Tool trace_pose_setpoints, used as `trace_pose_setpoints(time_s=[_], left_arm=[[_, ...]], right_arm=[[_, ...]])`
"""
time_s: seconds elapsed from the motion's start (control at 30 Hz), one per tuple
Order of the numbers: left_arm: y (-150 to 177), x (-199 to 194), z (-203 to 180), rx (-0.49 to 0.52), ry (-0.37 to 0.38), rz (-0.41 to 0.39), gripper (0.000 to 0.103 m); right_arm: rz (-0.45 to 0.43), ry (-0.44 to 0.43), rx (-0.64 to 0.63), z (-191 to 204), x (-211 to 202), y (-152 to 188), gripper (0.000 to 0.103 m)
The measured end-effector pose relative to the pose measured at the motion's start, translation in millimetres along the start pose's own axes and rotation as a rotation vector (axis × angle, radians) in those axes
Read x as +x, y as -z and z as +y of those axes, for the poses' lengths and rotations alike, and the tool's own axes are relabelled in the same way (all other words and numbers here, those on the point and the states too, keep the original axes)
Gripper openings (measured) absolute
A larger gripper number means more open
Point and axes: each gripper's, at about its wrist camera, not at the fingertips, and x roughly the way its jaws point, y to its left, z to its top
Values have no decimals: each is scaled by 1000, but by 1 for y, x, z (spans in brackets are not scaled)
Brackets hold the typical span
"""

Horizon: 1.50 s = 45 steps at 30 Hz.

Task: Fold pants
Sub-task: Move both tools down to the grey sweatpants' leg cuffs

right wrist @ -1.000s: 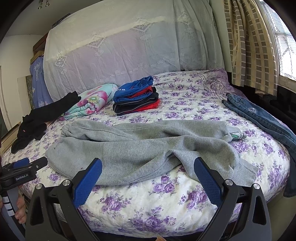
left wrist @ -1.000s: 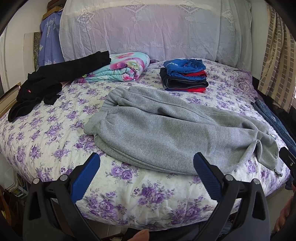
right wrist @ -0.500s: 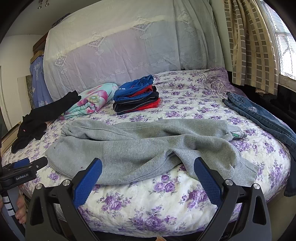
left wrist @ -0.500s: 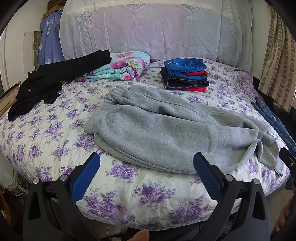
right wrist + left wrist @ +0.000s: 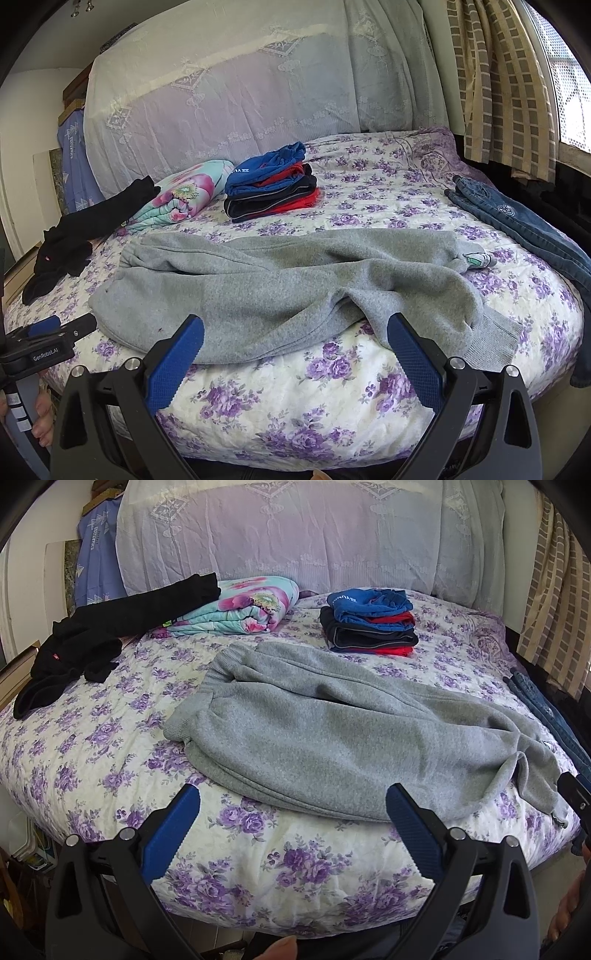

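Grey sweatpants (image 5: 332,731) (image 5: 280,288) lie spread across the flowered bed, waistband at the left, leg cuffs at the right near the bed's edge. The legs overlap and are rumpled. My left gripper (image 5: 293,805) hovers open in front of the pants' near edge, blue pads wide apart and holding nothing. My right gripper (image 5: 295,332) also stands open, just short of the near edge by the leg ends. The left gripper's tip (image 5: 55,328) shows at the left edge of the right wrist view.
A stack of folded clothes (image 5: 369,620) (image 5: 273,184) sits behind the pants. A rolled floral blanket (image 5: 243,605) and black garments (image 5: 92,638) lie at the back left. Blue jeans (image 5: 517,229) hang over the right side. A curtain (image 5: 502,81) hangs at the right.
Both views have crept slightly toward the bed. The pants lie as before and both grippers stay open.
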Motion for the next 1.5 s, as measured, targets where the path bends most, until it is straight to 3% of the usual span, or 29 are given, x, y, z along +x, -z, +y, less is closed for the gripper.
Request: trace_pose_setpoints(time_s=[0.23,0.33,0.43,0.5,0.63,0.77,0.83,0.93,1.13,1.33,1.5], left_arm=[[13,19,7,28,94,15,99],[21,36,20,17,131,61,99],[20,45,42,-31,110,59,99],[11,51,57,-55,99,64,99],[-14,64,90,-116,78,65,99],[-42,82,113,-141,29,79,99],[-58,90,123,-157,16,76,99],[-82,100,127,-155,-20,48,99],[-120,125,122,-118,-69,34,99],[-130,136,118,-92,-52,15,99],[-135,157,126,-71,-39,36,99]], right_arm=[[72,-80,15,-17,16,6,99],[44,-56,38,-40,15,3,99],[-4,-69,115,-79,13,-11,99],[-8,-144,199,-113,19,-22,99],[29,-189,410,-185,43,-39,99],[123,-226,684,-257,81,-42,99],[163,-240,760,-274,100,-39,99],[188,-233,810,-280,120,-32,99],[174,-189,754,-271,145,-47,99],[191,-159,746,-265,164,-44,100],[203,-144,638,-255,167,-40,100]])
